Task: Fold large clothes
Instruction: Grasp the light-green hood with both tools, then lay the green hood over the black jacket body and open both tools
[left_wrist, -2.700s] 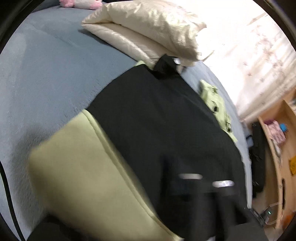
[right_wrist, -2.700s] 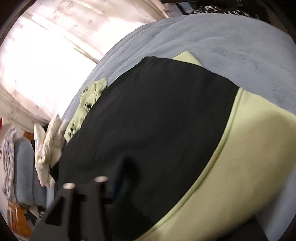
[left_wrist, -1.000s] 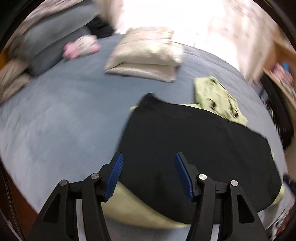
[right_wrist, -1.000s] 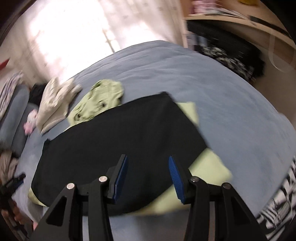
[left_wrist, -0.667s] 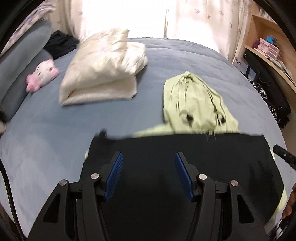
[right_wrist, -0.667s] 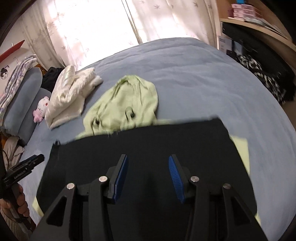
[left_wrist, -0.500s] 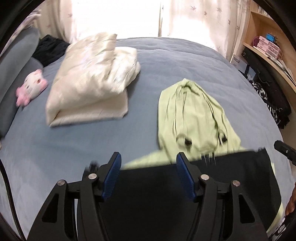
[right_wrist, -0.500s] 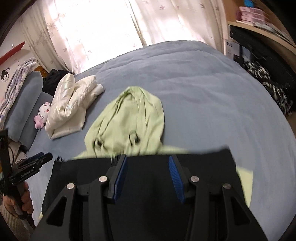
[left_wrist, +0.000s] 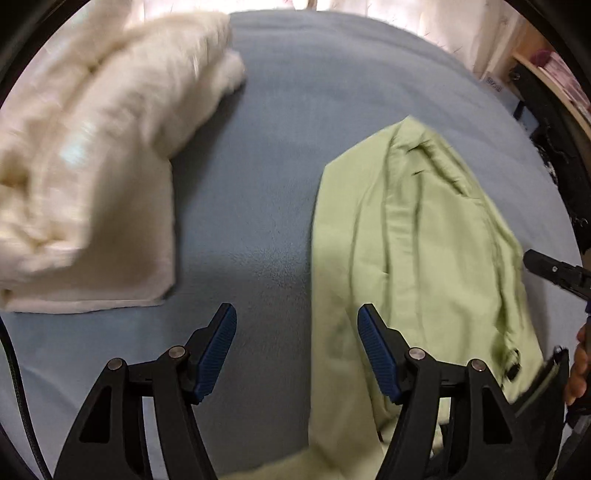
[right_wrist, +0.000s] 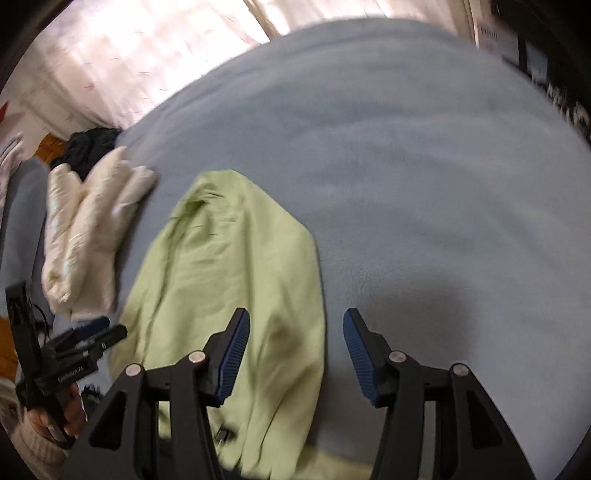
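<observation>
A light green hood (left_wrist: 413, 236) of the garment lies flat on the blue bed (left_wrist: 314, 74); it also shows in the right wrist view (right_wrist: 229, 273). My left gripper (left_wrist: 297, 345) is open and empty, above the bed just left of the hood. My right gripper (right_wrist: 295, 350) is open and empty, over the hood's right edge. A small corner of the garment's black body (left_wrist: 543, 391) shows at the lower right of the left wrist view; the rest is out of sight below both views.
A folded cream quilt (left_wrist: 92, 166) lies on the bed to the left, also in the right wrist view (right_wrist: 88, 229). Dark clothes (right_wrist: 88, 144) lie at the far left. A wooden shelf (left_wrist: 554, 74) stands at the right. Curtains (right_wrist: 140, 51) hang behind the bed.
Both grippers have let go of the black and green garment and opened. Both have moved forward over its black body toward the green hood, which now fills the views.
</observation>
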